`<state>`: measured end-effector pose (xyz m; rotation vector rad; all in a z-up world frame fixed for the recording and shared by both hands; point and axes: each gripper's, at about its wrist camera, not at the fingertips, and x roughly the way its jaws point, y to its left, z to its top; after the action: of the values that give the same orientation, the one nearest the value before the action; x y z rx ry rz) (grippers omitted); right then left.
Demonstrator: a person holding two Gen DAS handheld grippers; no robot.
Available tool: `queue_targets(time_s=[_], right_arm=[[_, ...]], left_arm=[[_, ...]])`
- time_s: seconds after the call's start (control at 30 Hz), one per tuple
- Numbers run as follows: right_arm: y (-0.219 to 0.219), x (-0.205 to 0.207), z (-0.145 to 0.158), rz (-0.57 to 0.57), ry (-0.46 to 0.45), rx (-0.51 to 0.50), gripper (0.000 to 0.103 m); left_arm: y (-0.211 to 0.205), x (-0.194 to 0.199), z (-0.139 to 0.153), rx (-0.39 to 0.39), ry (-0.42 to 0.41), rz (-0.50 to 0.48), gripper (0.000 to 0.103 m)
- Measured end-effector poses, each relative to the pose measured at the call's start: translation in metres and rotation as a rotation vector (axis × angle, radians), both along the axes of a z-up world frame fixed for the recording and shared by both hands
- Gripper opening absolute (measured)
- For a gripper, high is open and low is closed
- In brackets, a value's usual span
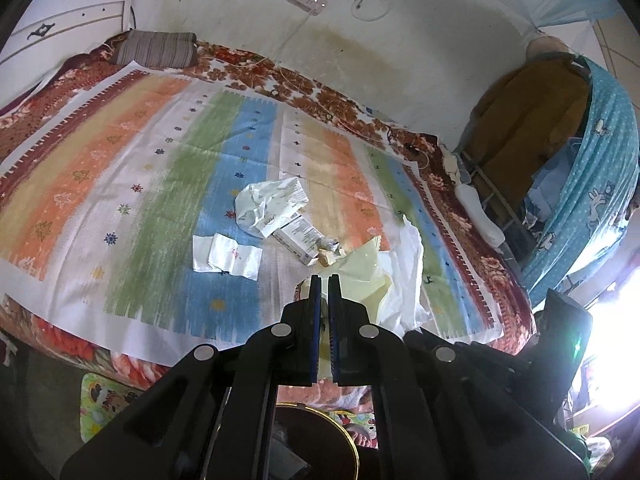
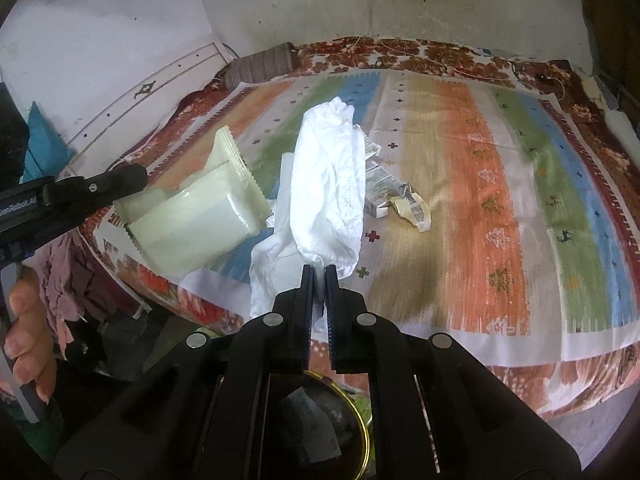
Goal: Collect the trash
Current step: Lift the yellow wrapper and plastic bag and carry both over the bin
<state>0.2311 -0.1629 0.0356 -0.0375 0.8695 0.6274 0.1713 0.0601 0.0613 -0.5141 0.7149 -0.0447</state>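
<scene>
My left gripper is shut on a pale yellow plastic wrapper, held above the bed's near edge; it also shows in the right wrist view. My right gripper is shut on a crumpled white plastic bag, lifted above the bed; it also shows in the left wrist view. On the striped bedspread lie a small white carton, a crumpled white bag, folded white tissue paper and a torn yellowish scrap.
A dark round bin with a gold rim stands on the floor below both grippers, also in the left wrist view. A striped pillow lies at the bed's head. A blue patterned curtain hangs at the right.
</scene>
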Motion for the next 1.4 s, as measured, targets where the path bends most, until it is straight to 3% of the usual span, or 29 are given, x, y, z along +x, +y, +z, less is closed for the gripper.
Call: queue_targets(time_s=[0.17,0.4,0.7,0.83,1.0,1.13,1.23,1.4], right_arm=[[-0.013,-0.020,0.009,-0.012,-0.041,0.015,0.005],[-0.028,-0.049,0.013,-0.016,-0.072,0.027,0.005],[-0.035,-0.084,-0.001,-0.001,-0.054,0.017,0.005],[-0.031,-0.097,-0.017,-0.005,-0.019,-0.048,0.005],[-0.029,-0.106,-0.039,-0.009,0.048,-0.086,0.005],[-0.028,-0.109,-0.057,-0.013,0.127,-0.099,0.005],[-0.023,-0.112,-0.068,-0.007,0.163,-0.128,0.005],[-0.015,-0.117,-0.092,0.002,0.254,-0.151,0.005]], left_arm=[[-0.005,-0.014,0.002,-0.014,-0.026,-0.004,0.003],[-0.023,-0.037,0.009,0.047,-0.071,-0.025,0.003],[-0.030,-0.071,0.004,0.071,-0.082,-0.025,0.003],[-0.036,-0.081,-0.002,0.091,-0.071,-0.025,0.003],[-0.056,-0.084,-0.019,0.154,-0.011,-0.024,0.003],[-0.067,-0.080,-0.039,0.177,0.070,-0.036,0.003],[-0.074,-0.077,-0.054,0.239,0.149,-0.022,0.003],[-0.077,-0.075,-0.077,0.240,0.237,-0.025,0.003]])
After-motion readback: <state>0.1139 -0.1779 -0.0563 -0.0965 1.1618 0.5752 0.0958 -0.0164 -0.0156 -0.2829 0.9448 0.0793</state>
